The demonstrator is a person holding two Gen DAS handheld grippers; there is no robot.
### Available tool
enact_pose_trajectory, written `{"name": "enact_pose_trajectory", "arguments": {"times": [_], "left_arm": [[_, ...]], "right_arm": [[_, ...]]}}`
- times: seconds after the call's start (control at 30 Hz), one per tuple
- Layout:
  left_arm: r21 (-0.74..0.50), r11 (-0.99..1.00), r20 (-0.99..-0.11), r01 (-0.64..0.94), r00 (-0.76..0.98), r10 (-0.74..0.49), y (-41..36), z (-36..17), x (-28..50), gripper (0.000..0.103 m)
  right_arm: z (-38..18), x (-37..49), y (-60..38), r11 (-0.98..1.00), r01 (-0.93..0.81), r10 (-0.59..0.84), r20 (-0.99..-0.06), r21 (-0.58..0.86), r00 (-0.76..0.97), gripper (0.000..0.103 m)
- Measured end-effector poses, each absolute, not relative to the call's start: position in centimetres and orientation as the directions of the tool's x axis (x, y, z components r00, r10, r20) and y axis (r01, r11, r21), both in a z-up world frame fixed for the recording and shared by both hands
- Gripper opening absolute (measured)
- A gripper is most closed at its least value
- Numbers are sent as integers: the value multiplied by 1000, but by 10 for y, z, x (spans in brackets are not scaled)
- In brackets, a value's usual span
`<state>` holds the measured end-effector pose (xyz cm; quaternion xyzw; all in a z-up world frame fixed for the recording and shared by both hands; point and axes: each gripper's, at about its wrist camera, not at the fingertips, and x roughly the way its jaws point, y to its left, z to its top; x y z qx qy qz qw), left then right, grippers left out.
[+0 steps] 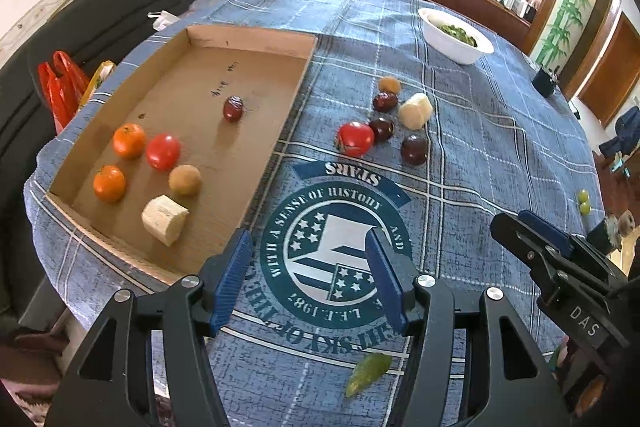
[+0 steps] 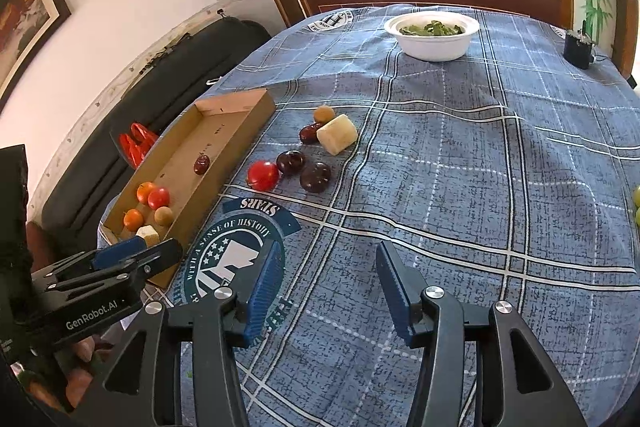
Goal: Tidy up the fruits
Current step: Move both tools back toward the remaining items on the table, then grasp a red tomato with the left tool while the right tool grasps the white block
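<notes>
Fruit lies in two groups in the left wrist view. At 9 o'clock a cardboard tray [image 1: 256, 39] holds two oranges [image 1: 128, 140], a tomato [image 1: 163, 151], a brown round fruit [image 1: 184, 179], a pale cut chunk [image 1: 164, 219] and a dark red date [image 1: 233, 108]. At about 1 o'clock from centre, loose on the blue checked tablecloth [image 1: 480, 163], sit a second tomato [image 1: 355, 138], dark plums [image 1: 414, 149], another pale chunk [image 1: 415, 111] and a small tan fruit [image 1: 389, 85]. The left gripper [image 1: 308, 277] hangs at 6 o'clock with its blue pads spread apart and nothing between them, above a printed emblem [image 1: 332, 251] reading "STARS" and "WITH A SENSE OF HISTORY", with "1987" lower down. A white bowl [image 1: 454, 45] of greens stands at 1 o'clock. A green leaf [image 1: 368, 373] lies on the cloth near 6 o'clock. The other tool at 4 o'clock bears "DAS".

In the right wrist view, the right gripper [image 2: 328, 291] at 6 o'clock is likewise spread wide and empty over the cloth. The tray [image 2: 256, 115] lies at 9 o'clock, the loose fruit with its tomato [image 2: 263, 175] just beyond it toward centre, and the bowl [image 2: 432, 47] at 12 o'clock. At 8 o'clock the left tool shows "GenRobot.AI". Green grapes [image 2: 636, 205] peek in at 3 o'clock.
</notes>
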<state>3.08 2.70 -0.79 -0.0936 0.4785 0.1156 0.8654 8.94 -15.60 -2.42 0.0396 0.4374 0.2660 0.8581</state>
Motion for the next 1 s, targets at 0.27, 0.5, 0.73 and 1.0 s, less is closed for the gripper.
{"name": "enact_pose_trajectory", "arguments": {"times": [0.27,0.5,0.73,1.0], "left_arm": [[-64,963,-864,-260,498,77,22,-18,41,58],[-66,974,-866,-217,497,52,24,-25,67,58],[-70,981,-876,-179,481,25,27,-32,103,58],[-75,982,-888,-176,459,15,33,-44,129,58]], "right_arm": [[-33,98,-157,852,-417,497,-736,316,460,52],[-36,113,-149,854,-430,487,-742,293,461,52],[-32,158,-127,852,-435,489,-737,290,467,51],[-45,208,-97,868,-420,454,-765,265,457,51]]}}
